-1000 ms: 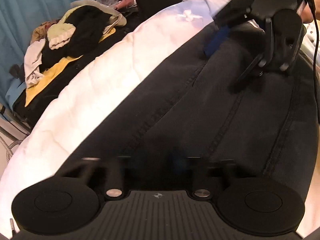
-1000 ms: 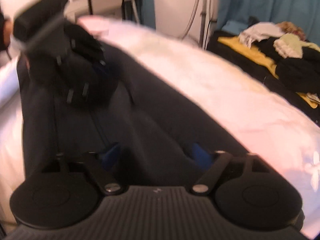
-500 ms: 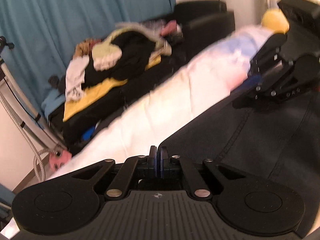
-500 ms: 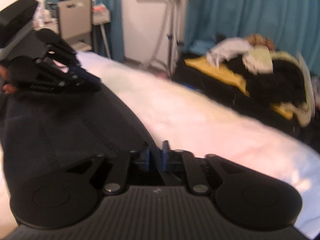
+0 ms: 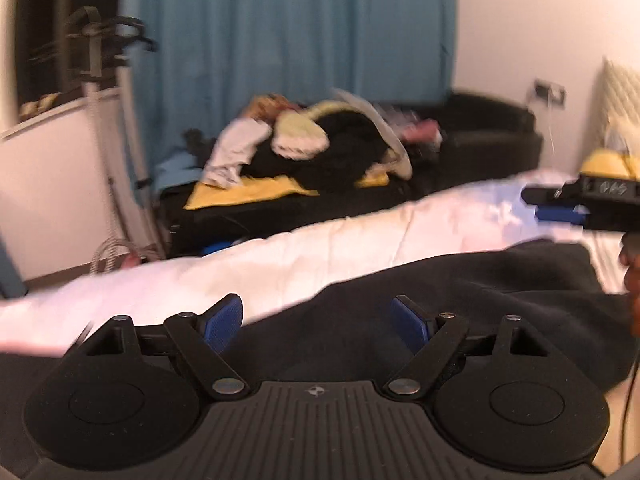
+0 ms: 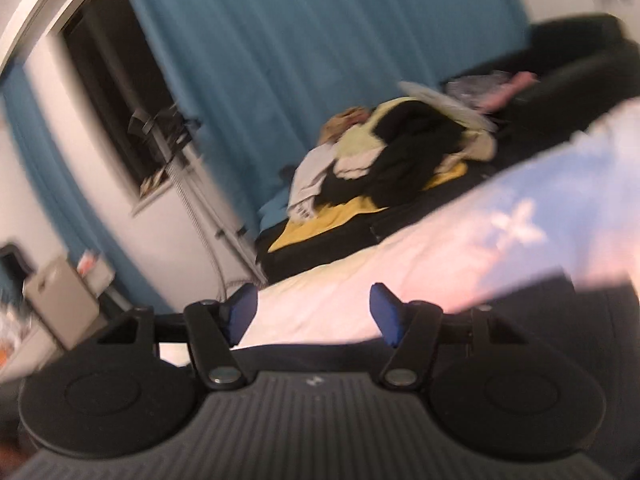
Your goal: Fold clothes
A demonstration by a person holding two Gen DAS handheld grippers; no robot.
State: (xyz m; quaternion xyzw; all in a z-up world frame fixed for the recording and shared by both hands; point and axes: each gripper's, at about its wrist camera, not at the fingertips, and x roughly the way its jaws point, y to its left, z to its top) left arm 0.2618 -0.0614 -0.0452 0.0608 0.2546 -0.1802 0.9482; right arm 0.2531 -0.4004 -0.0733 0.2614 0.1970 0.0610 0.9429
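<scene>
A black garment [image 5: 460, 300] lies folded on the white bed cover [image 5: 320, 248]. My left gripper [image 5: 318, 320] is open and empty just above the garment's near edge. My right gripper [image 6: 312, 312] is open and empty; the garment [image 6: 560, 320] shows below and to its right, and the bed cover [image 6: 440, 248] lies ahead. The right gripper also shows at the right edge of the left wrist view [image 5: 560, 210], raised above the garment's far end.
A heap of unfolded clothes [image 5: 320, 148] lies on a black sofa [image 5: 480, 140] beyond the bed, in front of a blue curtain [image 5: 280, 40]. A stand with hangers [image 5: 92, 48] is at left. A yellow pillow [image 5: 608, 164] is at far right.
Both grippers were shut on the garment's edge half a second ago and now stand open. Both have lifted and tilted up, so the room shows more.
</scene>
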